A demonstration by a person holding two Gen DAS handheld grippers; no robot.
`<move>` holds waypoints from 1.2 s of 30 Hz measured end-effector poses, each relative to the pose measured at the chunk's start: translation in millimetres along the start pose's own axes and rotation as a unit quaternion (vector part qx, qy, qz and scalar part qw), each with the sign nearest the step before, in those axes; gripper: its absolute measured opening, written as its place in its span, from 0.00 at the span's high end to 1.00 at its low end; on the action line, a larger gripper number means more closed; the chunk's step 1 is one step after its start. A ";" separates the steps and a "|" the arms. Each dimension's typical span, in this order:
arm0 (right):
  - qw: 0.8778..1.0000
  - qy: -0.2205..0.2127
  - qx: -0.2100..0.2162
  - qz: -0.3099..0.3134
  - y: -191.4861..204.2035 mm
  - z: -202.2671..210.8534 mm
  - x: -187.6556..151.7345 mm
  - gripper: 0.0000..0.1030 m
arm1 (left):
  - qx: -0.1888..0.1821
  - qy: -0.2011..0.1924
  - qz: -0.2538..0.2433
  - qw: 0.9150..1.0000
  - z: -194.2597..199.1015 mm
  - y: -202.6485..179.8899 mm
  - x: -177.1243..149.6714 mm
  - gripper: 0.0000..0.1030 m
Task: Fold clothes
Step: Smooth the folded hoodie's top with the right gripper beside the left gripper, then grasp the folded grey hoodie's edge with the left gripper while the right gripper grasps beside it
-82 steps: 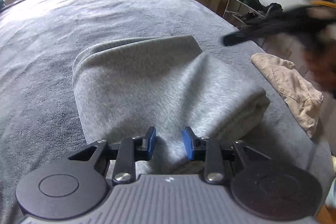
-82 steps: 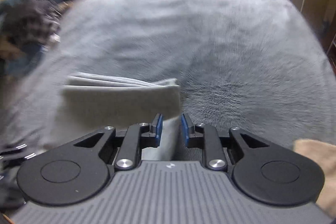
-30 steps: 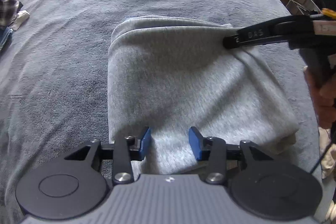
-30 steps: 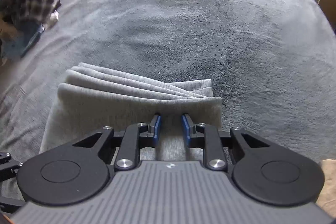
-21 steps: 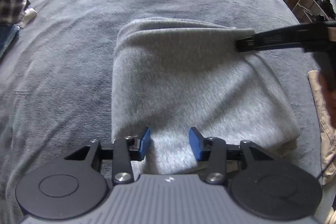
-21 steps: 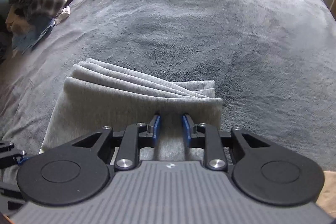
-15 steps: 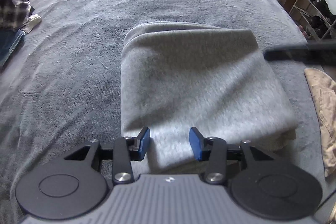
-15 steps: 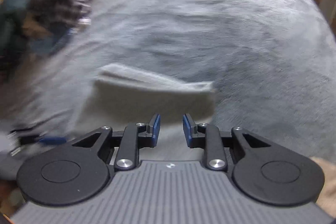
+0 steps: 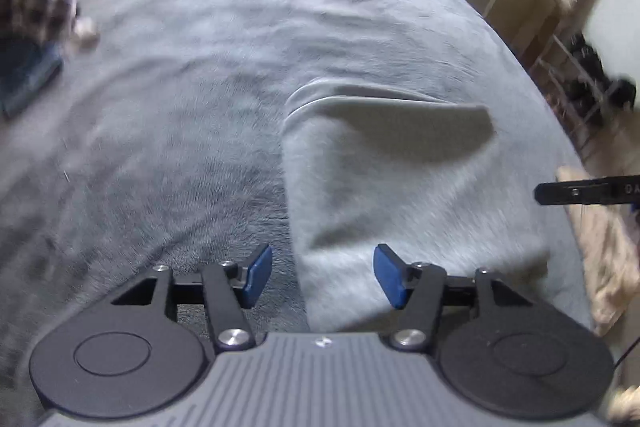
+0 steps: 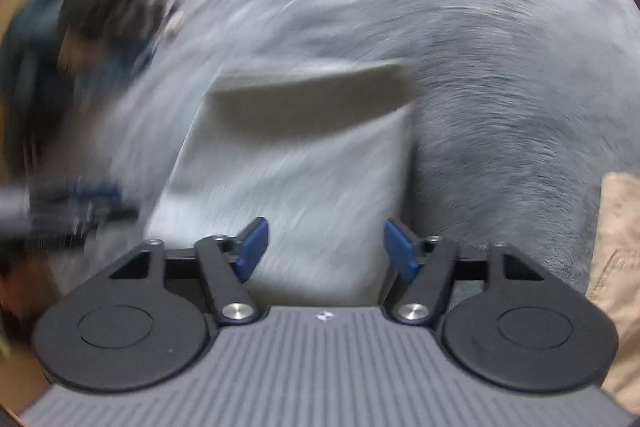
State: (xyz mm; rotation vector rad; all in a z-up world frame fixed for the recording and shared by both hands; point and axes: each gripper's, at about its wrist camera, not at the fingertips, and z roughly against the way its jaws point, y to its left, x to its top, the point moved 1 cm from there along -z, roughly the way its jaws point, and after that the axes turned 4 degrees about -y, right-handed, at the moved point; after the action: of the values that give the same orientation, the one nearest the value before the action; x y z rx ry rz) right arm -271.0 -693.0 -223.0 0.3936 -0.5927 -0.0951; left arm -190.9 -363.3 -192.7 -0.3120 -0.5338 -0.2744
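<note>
A folded light grey garment (image 9: 400, 187) lies flat on the grey blanket of the bed (image 9: 200, 67). My left gripper (image 9: 322, 277) hovers over its near left corner; its jaws are opening, the blue pads apart and pressing on nothing. In the right wrist view, which is blurred by motion, the same grey garment (image 10: 304, 163) lies ahead, stacked layers at its far edge. My right gripper (image 10: 324, 249) is above its near edge with jaws opening wide and nothing gripped. A finger of the right gripper (image 9: 580, 189) shows at the right edge of the left view.
A beige garment (image 9: 608, 247) lies at the bed's right side, also seen as a beige garment (image 10: 618, 247). A pile of dark and plaid clothes (image 9: 28, 11) sits at the far left. A desk and a shoe rack (image 9: 580, 67) stand beyond the bed's right edge.
Both grippers let go of the grey garment, opened wider and drew back from it. The right gripper's finger left the garment's far corner and moved right.
</note>
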 end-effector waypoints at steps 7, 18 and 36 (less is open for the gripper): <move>0.984 0.001 0.057 -0.172 -64.8 -44.3 2.1 0.20 | -0.127 0.066 0.109 0.984 -69.4 56.5 11.3 0.44; 0.955 -0.020 0.158 -0.252 -84.7 -103.4 12.2 0.10 | -0.239 0.073 0.102 0.963 -133.4 59.4 40.2 0.41; 0.947 0.018 0.216 -0.235 -54.0 -112.5 8.0 0.15 | -0.253 0.083 0.100 0.959 -124.8 52.4 27.0 0.52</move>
State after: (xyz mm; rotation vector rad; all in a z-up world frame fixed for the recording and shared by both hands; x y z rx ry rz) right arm -199.9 -706.8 -325.0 0.9600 -0.4717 -0.4188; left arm -94.6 -364.8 -291.5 -0.8276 -0.2552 -0.2346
